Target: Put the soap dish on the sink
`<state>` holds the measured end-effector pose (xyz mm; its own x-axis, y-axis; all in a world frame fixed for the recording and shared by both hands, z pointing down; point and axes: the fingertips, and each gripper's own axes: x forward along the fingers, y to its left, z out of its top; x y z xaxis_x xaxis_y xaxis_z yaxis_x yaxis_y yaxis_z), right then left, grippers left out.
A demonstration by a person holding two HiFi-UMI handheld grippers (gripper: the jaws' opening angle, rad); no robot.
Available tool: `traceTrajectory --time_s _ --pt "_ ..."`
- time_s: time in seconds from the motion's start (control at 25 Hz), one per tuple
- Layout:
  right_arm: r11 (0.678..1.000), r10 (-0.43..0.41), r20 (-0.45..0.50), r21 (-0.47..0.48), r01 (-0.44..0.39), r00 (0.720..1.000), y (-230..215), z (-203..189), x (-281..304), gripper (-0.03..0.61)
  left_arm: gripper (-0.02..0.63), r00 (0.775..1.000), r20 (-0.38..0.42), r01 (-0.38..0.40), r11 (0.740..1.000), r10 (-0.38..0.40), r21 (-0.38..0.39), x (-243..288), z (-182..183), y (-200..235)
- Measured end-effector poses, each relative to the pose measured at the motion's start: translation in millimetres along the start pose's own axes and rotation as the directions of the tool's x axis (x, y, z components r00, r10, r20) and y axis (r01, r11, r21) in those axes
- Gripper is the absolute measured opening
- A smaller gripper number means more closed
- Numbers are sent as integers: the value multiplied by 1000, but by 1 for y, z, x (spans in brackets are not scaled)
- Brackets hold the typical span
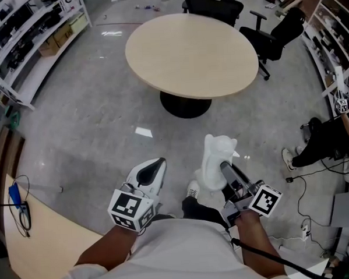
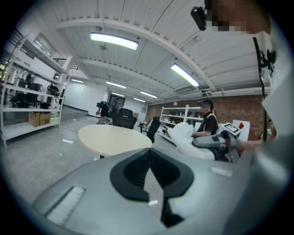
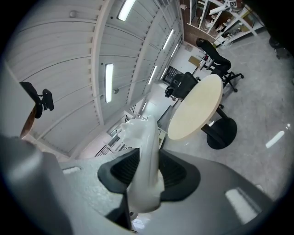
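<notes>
**Soap dish in transit, clamped in the right gripper; no sink in view.**

The right gripper has its jaws clenched on the white soap dish, which stands on edge between the pads and projects past the tips. In the head view the dish is in the air ahead of the person, above bare floor. The left gripper has its jaws closed together on nothing. A round table, office chairs and shelving lie beyond. Judgement: this is the carrying step, with placement not yet begun. The next move calls for locating the sink, turning the dish level, resting it on the sink's surface, and only then releasing the jaws.
</notes>
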<state>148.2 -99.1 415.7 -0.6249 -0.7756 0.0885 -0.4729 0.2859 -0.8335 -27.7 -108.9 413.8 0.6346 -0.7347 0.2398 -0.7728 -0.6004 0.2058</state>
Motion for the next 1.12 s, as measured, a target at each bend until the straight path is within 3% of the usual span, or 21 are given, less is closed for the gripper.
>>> traceTrajectory --time_s 0.44,0.8,1.12 --pt "999 43 -41 -14 -44 998 -32 75 35 135 8 999 14 -40 999 40 4 80 35 9" --pt "996 82 -94 -33 -86 992 -59 111 53 135 8 996 35 -79 997 78 14 131 51 10" --pt "996 92 -76 2 -92 993 -78 137 56 135 8 993 26 -117 993 116 25 151 64 15"
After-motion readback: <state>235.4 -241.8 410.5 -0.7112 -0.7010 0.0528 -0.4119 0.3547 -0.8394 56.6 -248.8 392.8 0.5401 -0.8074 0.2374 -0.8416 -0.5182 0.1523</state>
